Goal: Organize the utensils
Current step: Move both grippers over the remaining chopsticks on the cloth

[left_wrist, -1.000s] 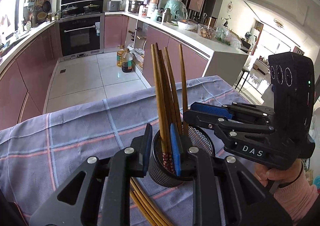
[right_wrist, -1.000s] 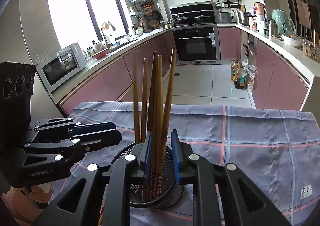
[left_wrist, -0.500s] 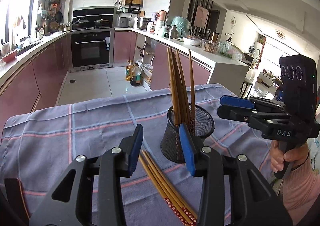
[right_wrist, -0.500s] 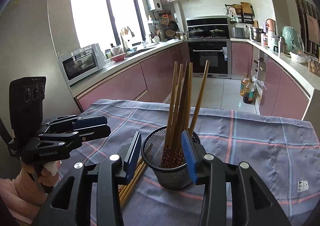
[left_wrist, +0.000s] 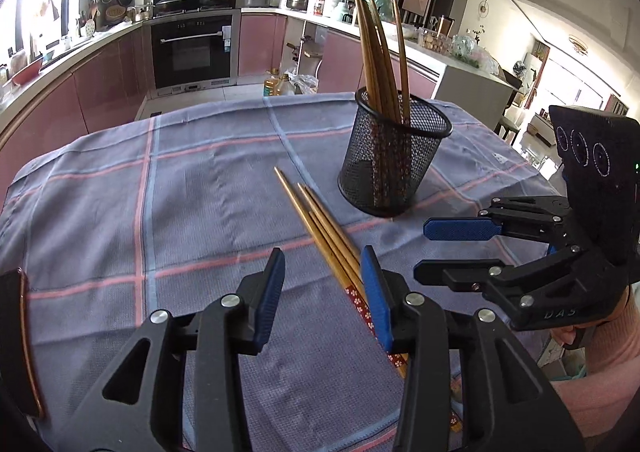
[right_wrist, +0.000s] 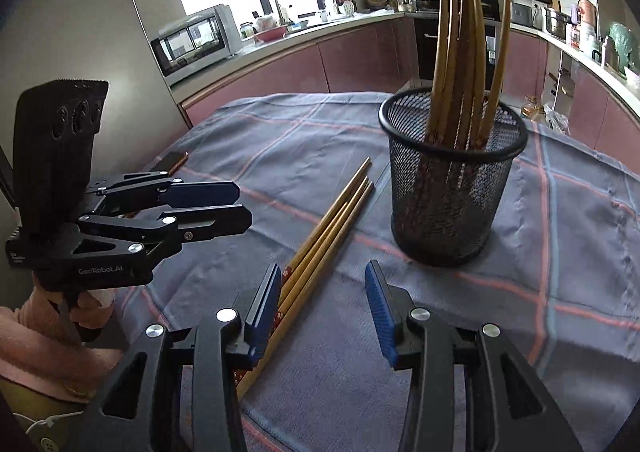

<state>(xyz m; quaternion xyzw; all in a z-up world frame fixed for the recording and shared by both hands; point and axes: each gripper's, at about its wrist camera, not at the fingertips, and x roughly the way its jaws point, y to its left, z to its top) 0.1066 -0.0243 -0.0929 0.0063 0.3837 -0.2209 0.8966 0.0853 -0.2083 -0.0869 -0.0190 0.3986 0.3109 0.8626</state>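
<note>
Both grippers, left gripper and right gripper, are hanging wide open above loose chopsticks lying beside the black cup.

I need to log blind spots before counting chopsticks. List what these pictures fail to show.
- Loose wooden chopsticks on the cloth: their patterned ends run under the left gripper in the left wrist view, and under the right gripper in the right wrist view.
- Chopsticks standing in the black mesh cup: they overlap, so their count is unclear in both views.
- Dark copper-edged object: cut off by the left edge.
</note>
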